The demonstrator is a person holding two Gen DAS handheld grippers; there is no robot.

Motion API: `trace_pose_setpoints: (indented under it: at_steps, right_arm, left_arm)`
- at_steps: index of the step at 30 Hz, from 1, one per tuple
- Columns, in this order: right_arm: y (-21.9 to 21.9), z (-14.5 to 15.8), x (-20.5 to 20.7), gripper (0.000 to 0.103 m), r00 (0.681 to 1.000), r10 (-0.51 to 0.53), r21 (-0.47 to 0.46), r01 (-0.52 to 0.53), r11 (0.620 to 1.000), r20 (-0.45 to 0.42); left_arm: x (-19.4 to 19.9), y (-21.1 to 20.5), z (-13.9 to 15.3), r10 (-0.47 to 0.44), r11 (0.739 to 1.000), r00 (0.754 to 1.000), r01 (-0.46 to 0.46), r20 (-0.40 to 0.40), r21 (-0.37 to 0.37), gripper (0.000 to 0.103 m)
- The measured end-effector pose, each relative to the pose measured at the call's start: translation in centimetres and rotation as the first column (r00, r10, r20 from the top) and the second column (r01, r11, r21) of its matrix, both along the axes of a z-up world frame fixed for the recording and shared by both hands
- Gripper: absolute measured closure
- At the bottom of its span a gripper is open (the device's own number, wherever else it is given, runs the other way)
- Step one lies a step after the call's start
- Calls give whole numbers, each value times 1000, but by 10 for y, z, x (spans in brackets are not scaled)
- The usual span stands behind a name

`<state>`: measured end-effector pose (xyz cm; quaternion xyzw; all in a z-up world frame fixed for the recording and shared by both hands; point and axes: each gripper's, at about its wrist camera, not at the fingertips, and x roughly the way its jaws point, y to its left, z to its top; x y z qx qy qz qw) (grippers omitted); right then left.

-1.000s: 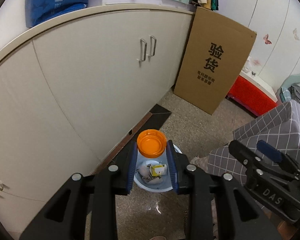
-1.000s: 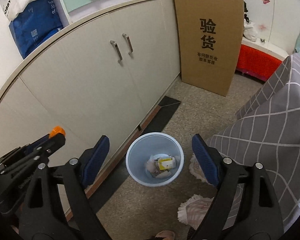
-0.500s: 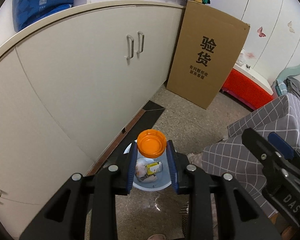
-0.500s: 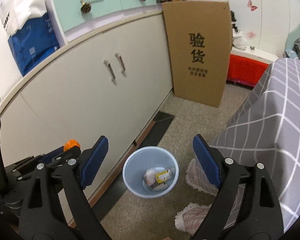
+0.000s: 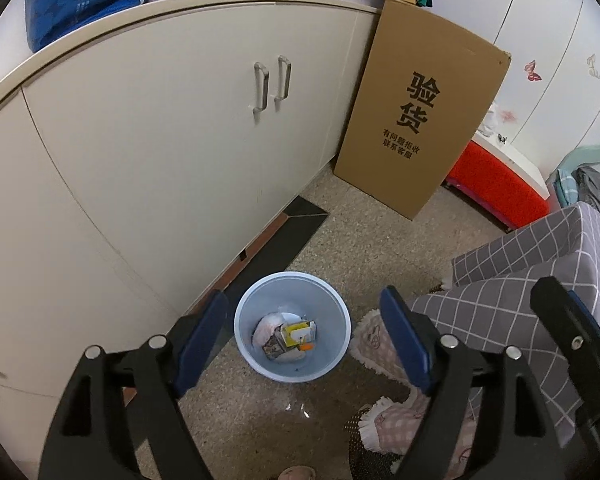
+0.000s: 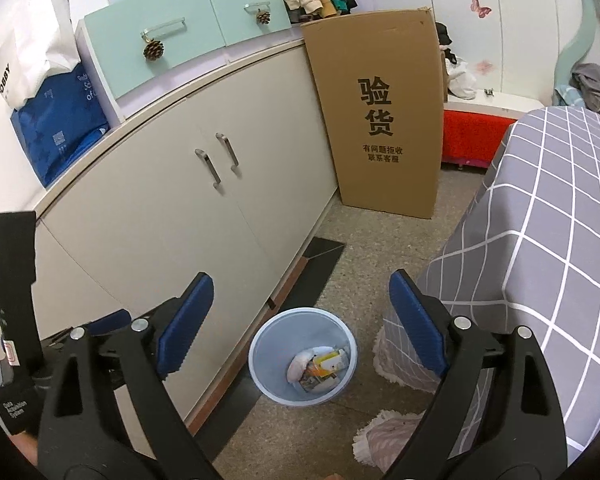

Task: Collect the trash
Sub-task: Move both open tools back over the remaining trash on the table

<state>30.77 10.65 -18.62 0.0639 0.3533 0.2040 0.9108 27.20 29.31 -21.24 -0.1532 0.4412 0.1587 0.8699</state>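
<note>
A pale blue trash bin stands on the floor by the cabinet, holding paper, a yellow carton and a small orange item. My left gripper is open and empty, high above the bin. My right gripper is open and empty, also above the bin. The left gripper's body shows at the left edge of the right wrist view.
A cream cabinet runs along the left. A tall cardboard box leans at its far end. A table with a grey checked cloth is at the right. Pink fringed slippers lie beside the bin.
My left gripper has opened and the orange-capped item it held has gone out of it; a small orange item lies in the bin. Both grippers have risen away from the bin.
</note>
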Motion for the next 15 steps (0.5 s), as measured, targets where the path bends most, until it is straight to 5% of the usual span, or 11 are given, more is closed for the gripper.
trace_pose_setpoints:
  at_steps: [15]
  right_arm:
    - [-35,55,-42,14,996,-11,60,5,998,88]
  left_arm:
    - [-49,-34,69,-9,1000,989,6,147,25,23]
